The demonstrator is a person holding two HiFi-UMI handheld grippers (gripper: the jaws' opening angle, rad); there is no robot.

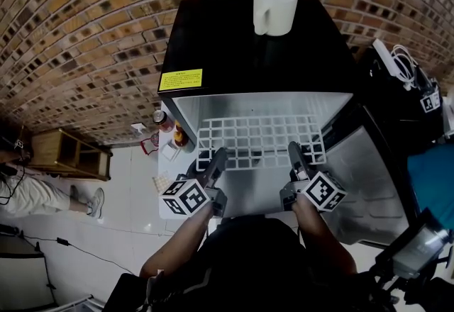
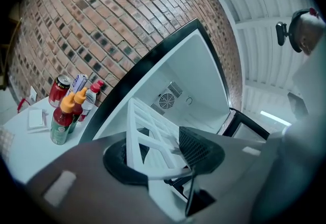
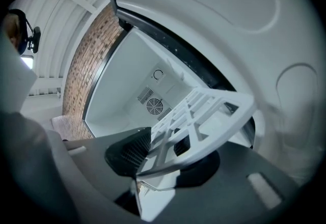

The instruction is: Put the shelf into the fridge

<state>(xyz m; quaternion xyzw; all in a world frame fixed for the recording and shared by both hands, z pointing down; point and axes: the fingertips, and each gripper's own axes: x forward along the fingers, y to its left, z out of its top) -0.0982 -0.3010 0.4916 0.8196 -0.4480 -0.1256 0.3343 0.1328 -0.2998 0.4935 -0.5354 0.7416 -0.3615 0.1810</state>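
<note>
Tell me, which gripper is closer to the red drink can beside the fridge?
Left. The left gripper grips the white grid shelf on the side of the red drink can; the right gripper grips the far side.

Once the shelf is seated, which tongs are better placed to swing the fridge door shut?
Right, probably. The open door stands at the right side of the fridge, beside the right tongs; the left tongs are across the shelf from it. Both clamp the shelf now, so the right must release first.

A white mug (image 1: 274, 8) stands near the back edge of the black fridge top (image 1: 213, 41). The white table (image 2: 20, 149) beside it carries sauce bottles (image 2: 63, 116) and a can (image 2: 59, 89).
</note>
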